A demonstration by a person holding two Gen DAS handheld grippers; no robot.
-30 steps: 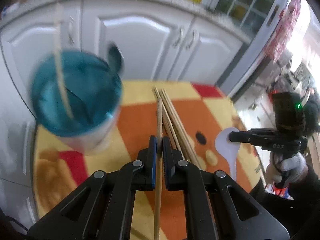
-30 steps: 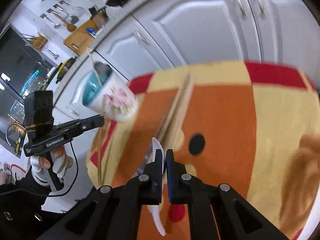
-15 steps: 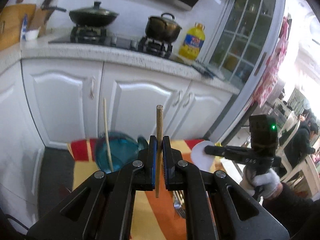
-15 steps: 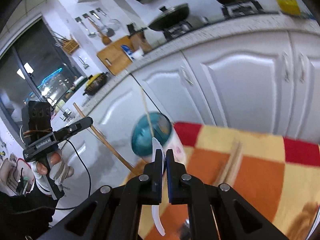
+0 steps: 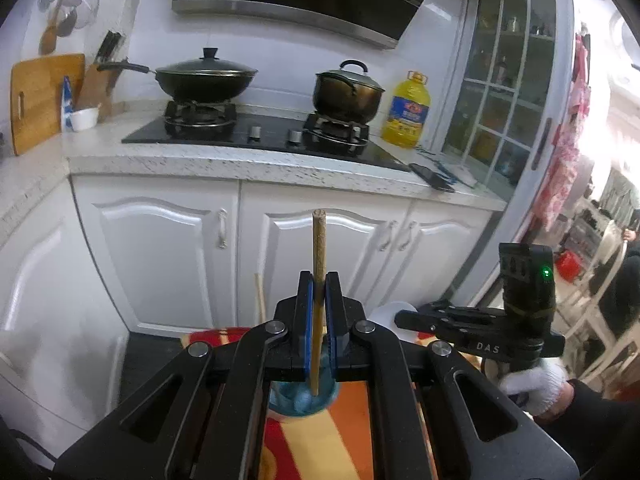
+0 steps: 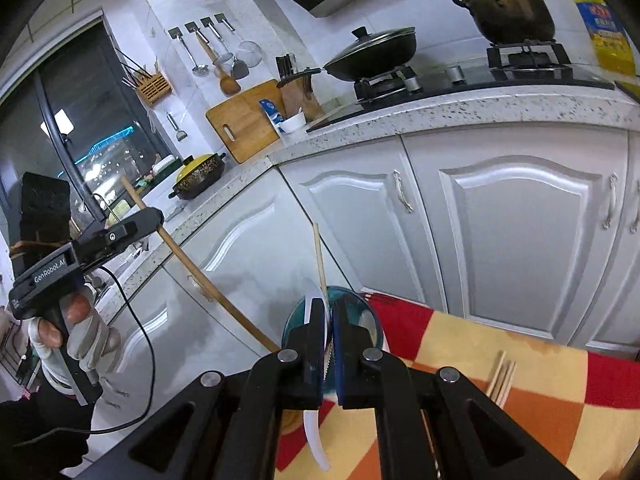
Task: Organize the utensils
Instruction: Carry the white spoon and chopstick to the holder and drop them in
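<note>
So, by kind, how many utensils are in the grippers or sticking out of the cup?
Chopsticks: 2, the gripped chopstick in the left gripper, the standing chopstick in the cup
Spoons: 1, the white spoon in the right gripper
Total: 3

Teal-lined cup [image 6: 294, 322], tan chopstick [image 5: 318, 280], white spoon [image 6: 314, 432], red-orange-yellow checked cloth [image 6: 520, 364], white cabinets [image 5: 168, 256]

1. Cup [image 6: 332, 320] stands on the cloth's [image 6: 500, 360] far left corner, before the cabinet doors [image 6: 520, 232].
2. One chopstick [image 6: 320, 258] stands in the cup.
3. More chopsticks [image 6: 500, 378] lie on the cloth, right of the cup.
4. Wok [image 5: 204, 78] sits left of pot [image 5: 346, 94] on the stove.
</note>
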